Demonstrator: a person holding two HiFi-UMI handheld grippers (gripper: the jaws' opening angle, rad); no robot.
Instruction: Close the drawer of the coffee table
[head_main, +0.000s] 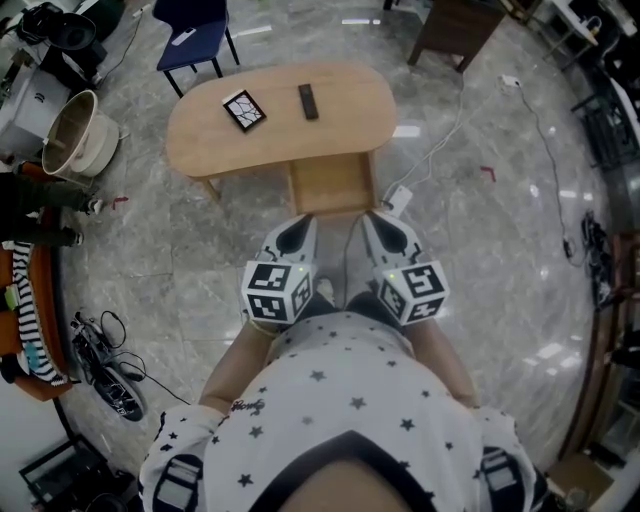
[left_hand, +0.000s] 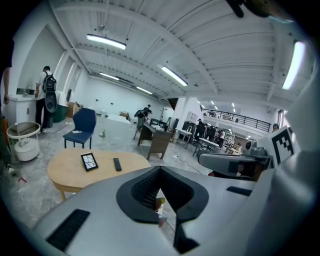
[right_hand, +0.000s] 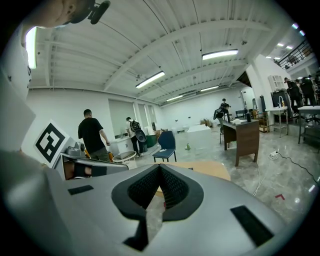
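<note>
At bench front: drawer (head_main: 331, 185), wooden, pulled well out toward the person; inside looks bare.
Bench (head_main: 200, 140): oval, wood top, standing on a marble floor.
On bench: tablet (head_main: 244, 109) and remote (head_main: 308, 101), both set back from the drawer side.
Left claw (head_main: 298, 228): jaws together, nothing between them. Tip just beside the drawer front's left corner; whether it touches, cannot tell.
Right claw (head_main: 379, 225): jaws together, empty. Tip just beside the drawer front's right corner.
Floor by right claw: white plug block (head_main: 399, 198) with cable, near the drawer's right corner.
Step in hand (judged): bringing both tips onto the drawer front for a push.
How to do it well: set the closed tips flat on the front panel, one toward each end, at like height. Push evenly and straight along the drawer's run so it does not skew and bind. Keep the jaws together as blunt pushers. Ease off as the front meets the bench frame.
Risk (judged): an uneven push may jam the drawer or shove the bench; the cable may catch the right claw.
Progress: drawer not yet shut.
</note>
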